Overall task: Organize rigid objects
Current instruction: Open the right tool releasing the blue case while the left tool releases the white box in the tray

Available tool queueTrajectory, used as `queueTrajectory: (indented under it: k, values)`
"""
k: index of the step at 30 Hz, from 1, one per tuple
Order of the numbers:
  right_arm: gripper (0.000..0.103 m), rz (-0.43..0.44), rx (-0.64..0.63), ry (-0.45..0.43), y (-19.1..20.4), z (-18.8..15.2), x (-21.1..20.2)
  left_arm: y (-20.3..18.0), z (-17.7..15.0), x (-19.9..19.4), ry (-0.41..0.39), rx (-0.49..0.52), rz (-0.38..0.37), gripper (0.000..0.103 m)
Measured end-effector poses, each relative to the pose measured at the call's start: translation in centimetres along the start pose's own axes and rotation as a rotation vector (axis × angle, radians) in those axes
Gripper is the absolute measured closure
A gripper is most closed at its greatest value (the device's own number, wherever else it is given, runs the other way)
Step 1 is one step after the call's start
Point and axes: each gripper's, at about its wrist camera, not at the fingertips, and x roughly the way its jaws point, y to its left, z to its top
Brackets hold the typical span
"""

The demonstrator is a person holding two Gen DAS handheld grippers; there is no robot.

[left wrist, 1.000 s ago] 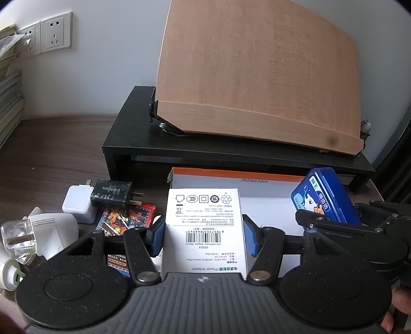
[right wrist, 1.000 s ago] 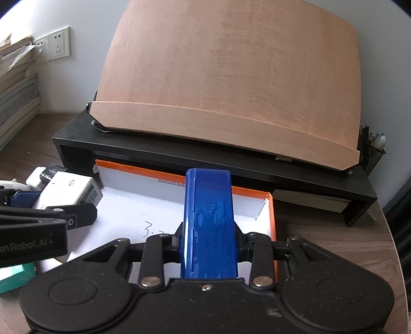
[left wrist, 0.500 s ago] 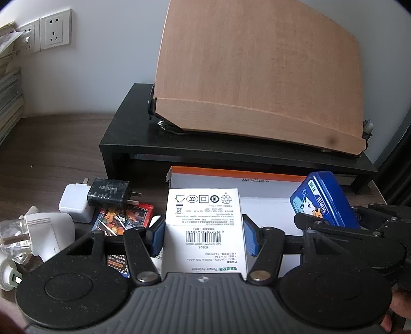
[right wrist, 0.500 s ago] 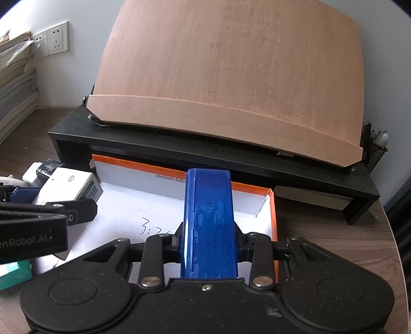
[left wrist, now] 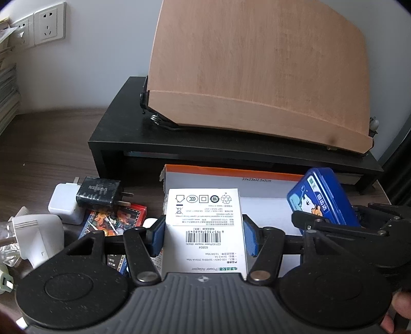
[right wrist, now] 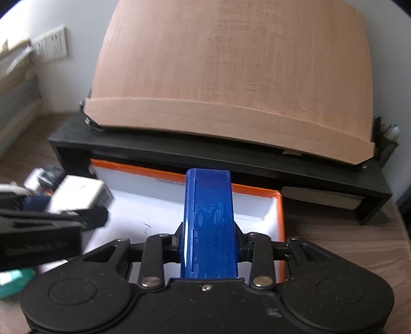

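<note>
Both tools sit slightly further forward than a second ago, with the black riser and tilted wooden board larger in frame; grips unchanged. Left tool (left wrist: 204, 237) is clamped on the white adapter box (left wrist: 205, 228), blue pads (left wrist: 157, 237) pressing its two sides, barcode label facing up, box held over the near left part of the orange-rimmed carton (left wrist: 231, 171). Right tool (right wrist: 209, 246) is clamped on the blue case (right wrist: 209, 221), held on edge with its narrow side up, sticking forward over the carton's white interior near the right wall (right wrist: 280, 213). From the left wrist view the same blue case (left wrist: 322, 200) shows its printed cartoon face, tilted, with the right tool's black linkage under it. Carton sits on the wooden tabletop (left wrist: 46, 144) just in front of the black riser (left wrist: 123, 128); the wooden board (left wrist: 257, 66) leans back on top of the riser. Left of the carton on the tabletop: black charger (left wrist: 99, 191) lying partly on a white charger cube (left wrist: 64, 204), a red-edged card pack (left wrist: 113, 218) just beside them, and a white plug (left wrist: 38, 233) nearer the left edge. Wall sockets (left wrist: 50, 23) at upper left. Right wrist view is motion-blurred on its left side, so the items there are hard to make out.
</note>
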Motion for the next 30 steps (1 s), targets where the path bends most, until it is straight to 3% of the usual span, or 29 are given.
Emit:
queueTrajectory:
  k: [2,3,4,9,17,22,30]
  values:
    - [0.056,0.044,0.014,-0.013,-0.5,0.1,-0.1,-0.1,0.0,0.3,0.009,0.000,0.003,0.044]
    - [0.036,0.009,0.004,-0.017,-0.7,0.1,-0.1,-0.2,0.1,0.5,0.012,0.002,0.005,0.043]
    - [0.028,-0.041,-0.007,-0.021,-0.7,0.1,-0.1,-0.3,0.1,0.6,0.015,0.003,0.005,0.043]
    - [0.030,-0.143,0.025,-0.089,-3.1,-0.1,-1.8,-1.3,0.4,1.3,0.024,0.025,-0.008,0.043]
    - [0.030,-0.160,0.072,-0.180,-4.8,-0.6,-5.7,-3.8,0.8,2.8,0.032,0.079,-0.045,0.043]
    - [0.029,-0.168,0.079,-0.207,-4.5,-0.6,-7.2,-4.4,1.0,2.5,0.031,0.099,-0.047,0.021]
    - [0.026,-0.161,0.088,-0.209,-3.3,-0.9,-8.7,-3.7,1.1,-0.8,0.015,0.108,0.001,0.011]
